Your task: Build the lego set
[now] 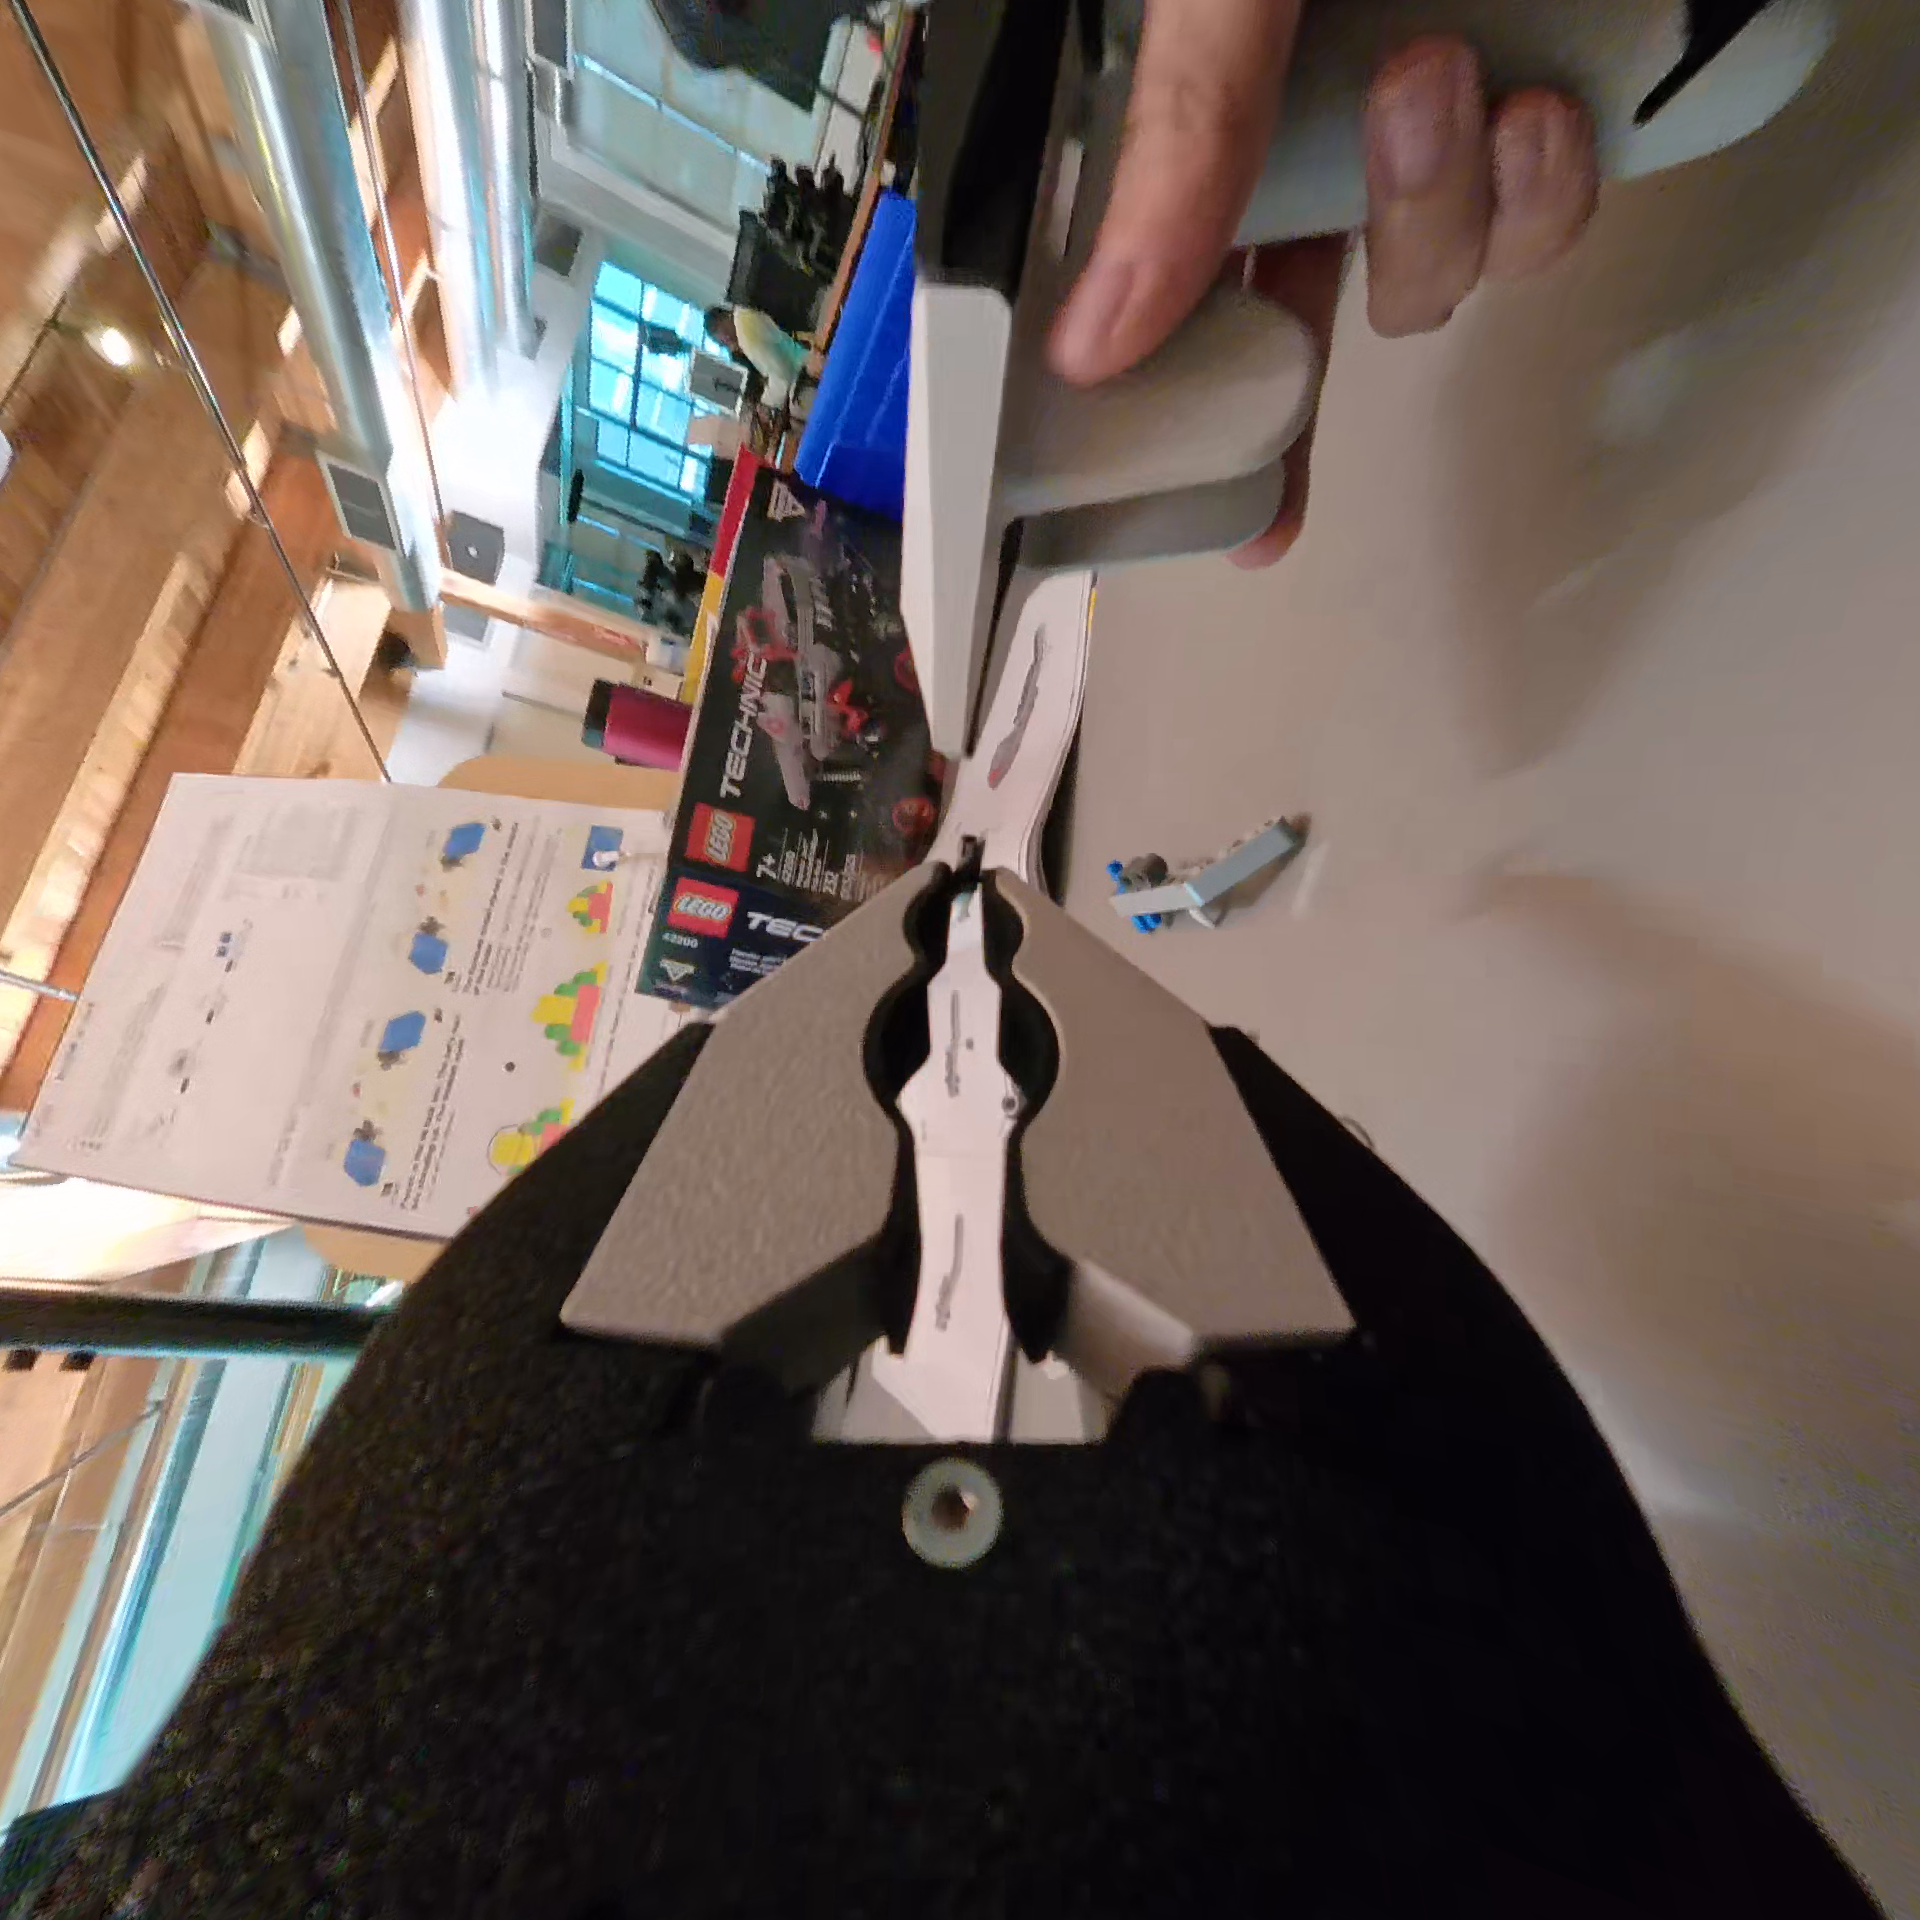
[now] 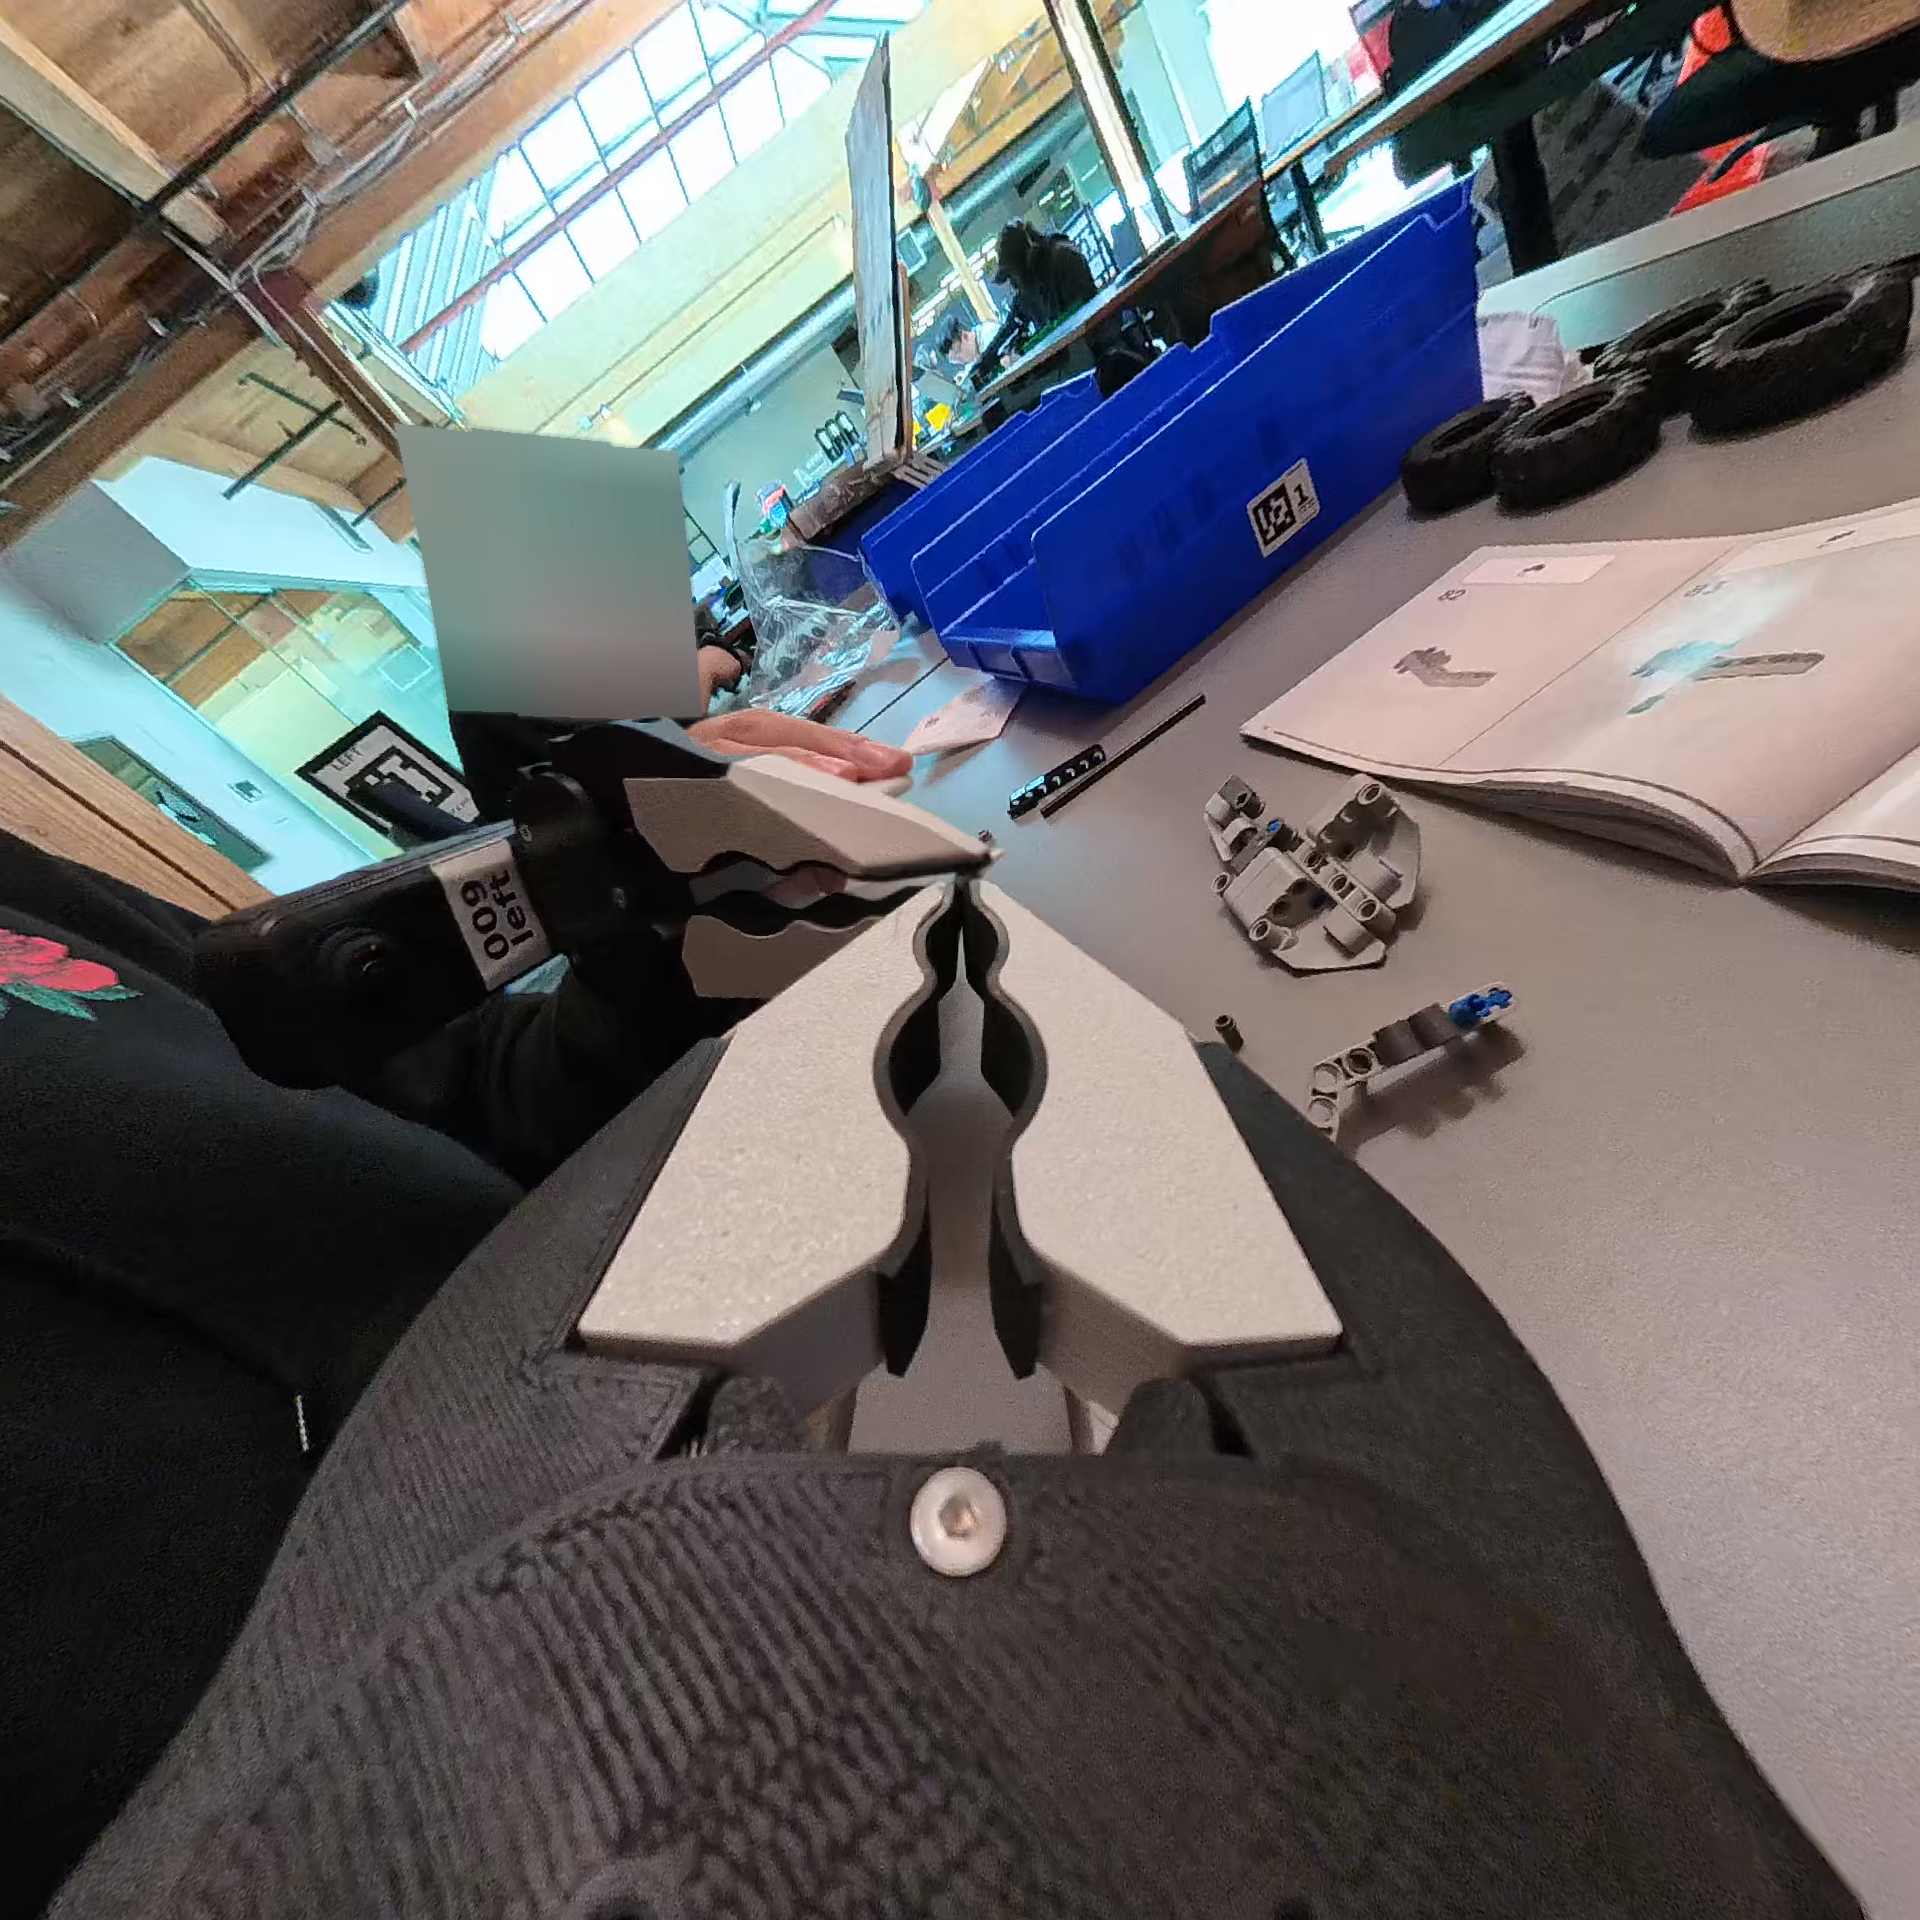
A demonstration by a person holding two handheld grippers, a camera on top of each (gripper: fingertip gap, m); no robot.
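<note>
My left gripper (image 1: 971, 873) is shut on a tiny dark lego piece (image 1: 971, 847) that sticks out of its tip. In the right wrist view it (image 2: 987, 857) reaches in from the left above the grey table (image 2: 1558, 1299). My right gripper (image 2: 961, 888) is shut, tip almost against the left one; I see nothing between its jaws. It comes from above in the left wrist view (image 1: 958, 750), held by a hand (image 1: 1143, 260). A grey assembly (image 2: 1314, 883) and a smaller grey piece with a blue pin (image 2: 1403, 1044) lie on the table; the smaller one also shows in the left wrist view (image 1: 1205, 878).
An open instruction booklet (image 2: 1621, 707) lies at the right, black tyres (image 2: 1662, 384) and blue bins (image 2: 1195, 520) behind it. A black beam and axle (image 2: 1091, 774) and a small dark bush (image 2: 1229, 1027) lie loose. The lego box (image 1: 800, 748) and a printed sheet (image 1: 343, 987) stand beyond. Left and right tips are no more than a few centimetres apart.
</note>
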